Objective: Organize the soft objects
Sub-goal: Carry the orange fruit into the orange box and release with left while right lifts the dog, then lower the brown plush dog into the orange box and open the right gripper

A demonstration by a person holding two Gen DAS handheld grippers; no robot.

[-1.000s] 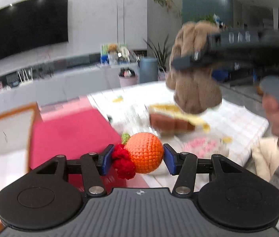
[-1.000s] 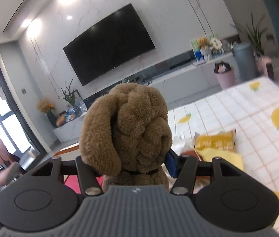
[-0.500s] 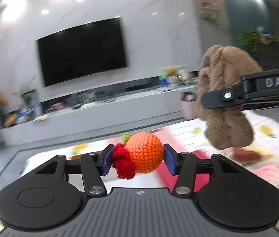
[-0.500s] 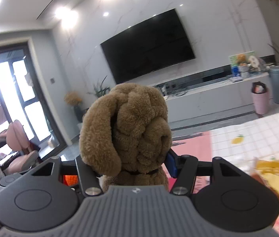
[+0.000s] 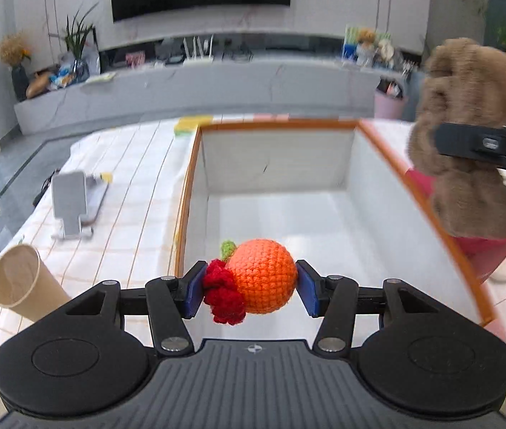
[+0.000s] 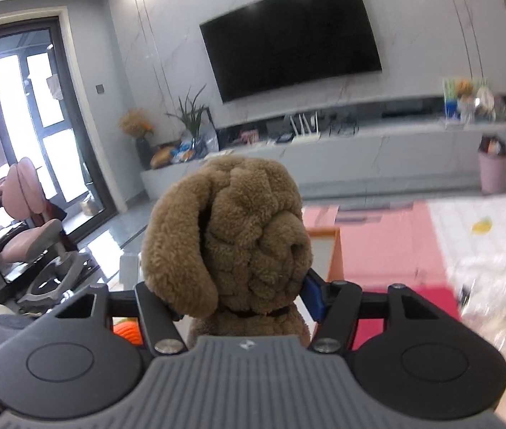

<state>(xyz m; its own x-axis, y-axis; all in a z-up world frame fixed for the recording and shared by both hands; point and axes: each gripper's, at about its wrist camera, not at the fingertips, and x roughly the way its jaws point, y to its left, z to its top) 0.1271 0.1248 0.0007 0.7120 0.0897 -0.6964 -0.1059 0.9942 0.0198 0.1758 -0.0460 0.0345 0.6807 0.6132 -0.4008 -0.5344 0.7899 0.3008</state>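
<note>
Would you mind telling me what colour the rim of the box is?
Orange: the box's rim is orange around white inner walls, clearest in the left wrist view.

Background: black wall TV [image 6: 290, 37] above a long grey media console [image 5: 199, 82]. Plants in vases [image 5: 15, 60] at the console's left end. Pink bin [image 6: 492, 171] on the floor to the right. Counter covered by a white checked cloth [image 5: 135, 186]; on it a paper cup [image 5: 25, 284] lying on its side and a grey phone stand [image 5: 72, 203]. Pink chair [image 6: 25, 228] near the glass doors.
</note>
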